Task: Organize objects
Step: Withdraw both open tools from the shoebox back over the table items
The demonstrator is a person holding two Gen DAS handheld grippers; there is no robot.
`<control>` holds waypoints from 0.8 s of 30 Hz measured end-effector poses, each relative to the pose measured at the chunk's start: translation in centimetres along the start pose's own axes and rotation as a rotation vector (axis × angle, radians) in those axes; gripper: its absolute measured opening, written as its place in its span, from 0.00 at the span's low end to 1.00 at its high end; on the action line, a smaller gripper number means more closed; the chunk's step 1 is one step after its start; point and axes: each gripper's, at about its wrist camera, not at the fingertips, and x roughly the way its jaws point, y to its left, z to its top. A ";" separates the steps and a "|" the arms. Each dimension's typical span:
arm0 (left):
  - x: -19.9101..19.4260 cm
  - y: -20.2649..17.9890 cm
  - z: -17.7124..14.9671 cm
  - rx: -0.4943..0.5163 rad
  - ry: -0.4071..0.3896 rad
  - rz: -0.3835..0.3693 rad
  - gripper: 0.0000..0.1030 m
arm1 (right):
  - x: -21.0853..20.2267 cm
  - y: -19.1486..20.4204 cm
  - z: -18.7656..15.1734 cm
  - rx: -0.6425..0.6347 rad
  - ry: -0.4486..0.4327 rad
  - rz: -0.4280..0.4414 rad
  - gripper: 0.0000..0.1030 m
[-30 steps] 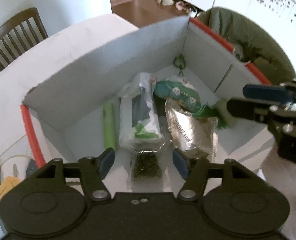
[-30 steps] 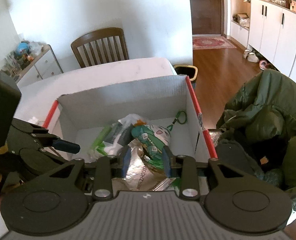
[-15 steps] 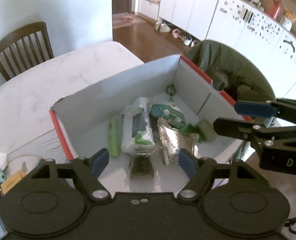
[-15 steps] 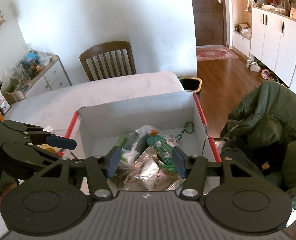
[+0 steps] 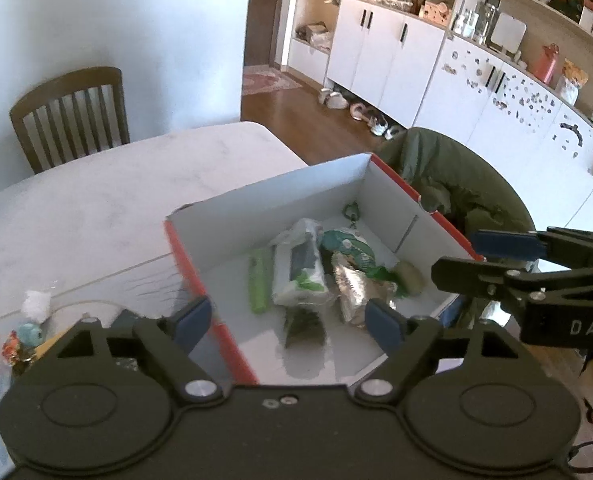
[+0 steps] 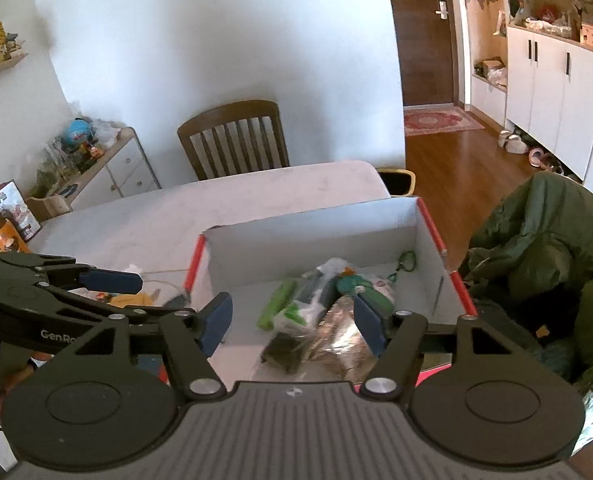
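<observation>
A white box with a red rim (image 5: pixel 280 192) stands on the table and holds a green tube (image 5: pixel 258 280), a white packet (image 5: pixel 298 276), a teal pouch (image 5: pixel 346 246), a silver foil bag (image 5: pixel 354 288), a dark bag of herbs (image 5: pixel 306 326), a round green thing (image 5: pixel 410 278) and a green keyring (image 5: pixel 351 211). My left gripper (image 5: pixel 288 320) hangs open above the box's near left corner, empty. My right gripper (image 6: pixel 292 320) is open and empty over the box's (image 6: pixel 316 240) near edge. In the left wrist view the right gripper (image 5: pixel 472 256) is at the box's right wall.
The white table (image 5: pixel 96 208) stretches left and behind the box. Small toys and a paper wad (image 5: pixel 36 304) lie at its left edge. A wooden chair (image 6: pixel 236 136) stands behind, a green jacket (image 6: pixel 544 240) covers a seat to the right, and a low cabinet (image 6: pixel 108 168) is at far left.
Both grippers have risen and drawn back from the box, so it looks smaller. The right gripper's fingers have spread from a narrow gap to wide open.
</observation>
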 end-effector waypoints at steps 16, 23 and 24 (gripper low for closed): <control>-6.5 7.4 -4.2 -0.092 -0.115 0.092 0.99 | 0.1 8.0 -1.0 0.032 -0.025 0.081 0.81; -8.7 11.1 -5.6 -0.117 -0.153 0.135 0.99 | 1.2 12.3 -1.4 -0.001 -0.010 0.099 0.81; -8.8 11.8 -5.7 -0.124 -0.156 0.146 0.99 | 1.4 12.8 -1.4 -0.007 -0.009 0.100 0.81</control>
